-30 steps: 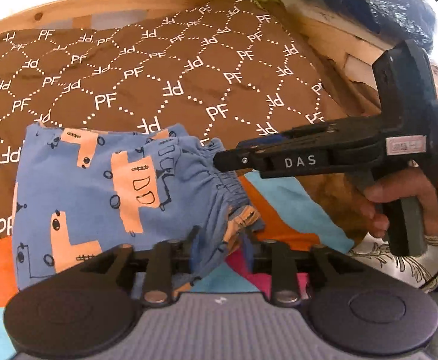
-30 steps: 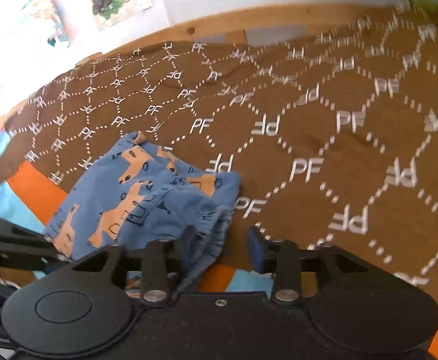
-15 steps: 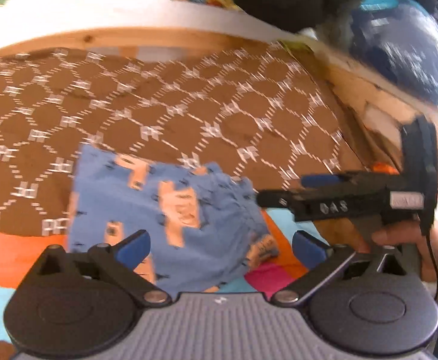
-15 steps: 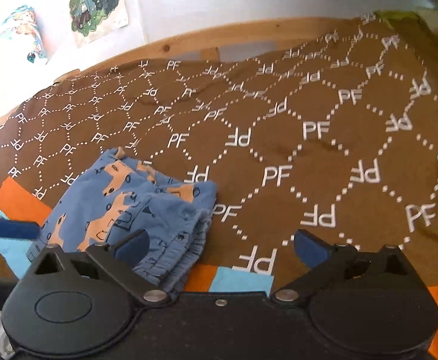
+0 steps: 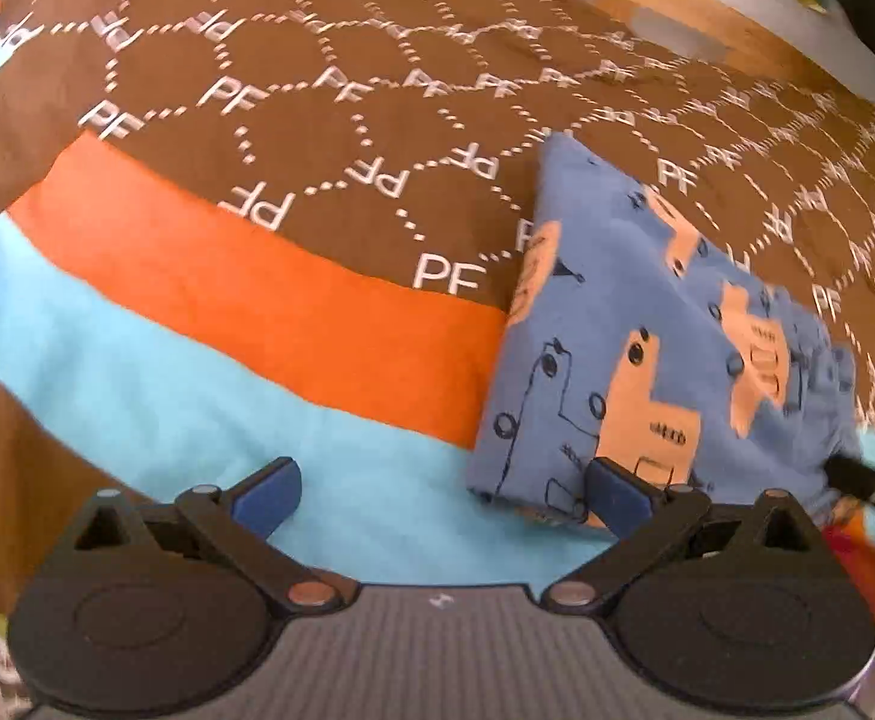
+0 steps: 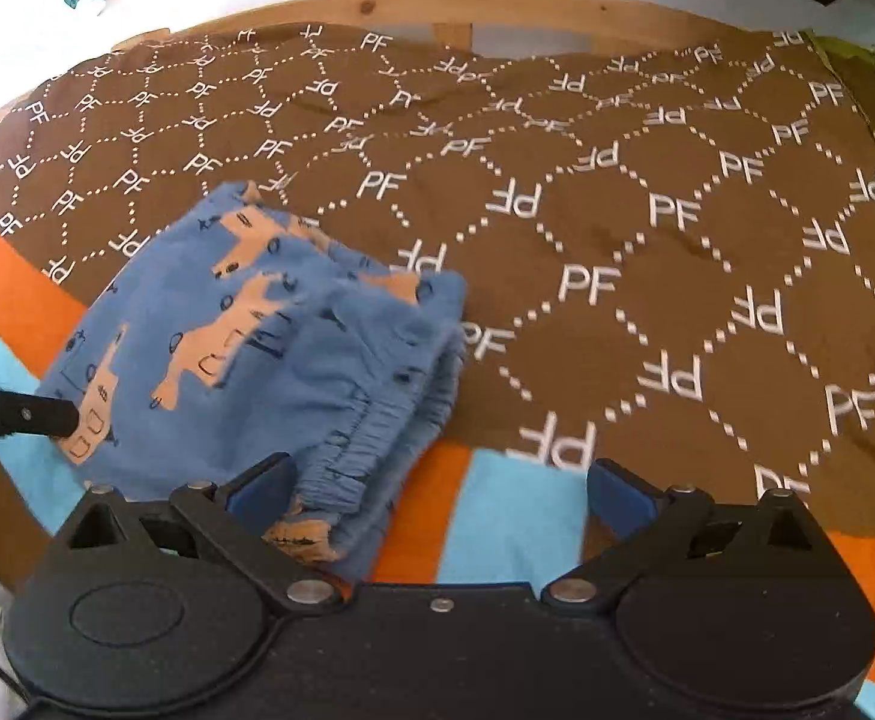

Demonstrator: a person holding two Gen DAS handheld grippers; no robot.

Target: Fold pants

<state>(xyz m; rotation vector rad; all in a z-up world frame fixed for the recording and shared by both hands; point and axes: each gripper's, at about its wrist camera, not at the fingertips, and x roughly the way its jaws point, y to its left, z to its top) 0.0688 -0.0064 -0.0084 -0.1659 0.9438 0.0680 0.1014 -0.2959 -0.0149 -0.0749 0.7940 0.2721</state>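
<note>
The blue pants with orange truck prints lie folded into a compact rectangle on the bedspread; the right wrist view shows the same pants with the gathered waistband nearest the camera. My left gripper is open, hovering over the light-blue stripe just left of the pants, its right finger above the fold's near corner. My right gripper is open too, its left finger beside the waistband, nothing between the pads. A finger of the left gripper shows at the far left of the right wrist view.
The pants rest on a brown bedspread with white PF lettering and orange and light-blue stripes. A wooden bed frame runs along the far edge, with a white wall and posters behind it.
Both grippers have let go of the pants and opened wide. The left one has swung to the left and rolled, so the pants now sit at its right. The right one has drawn back slightly.
</note>
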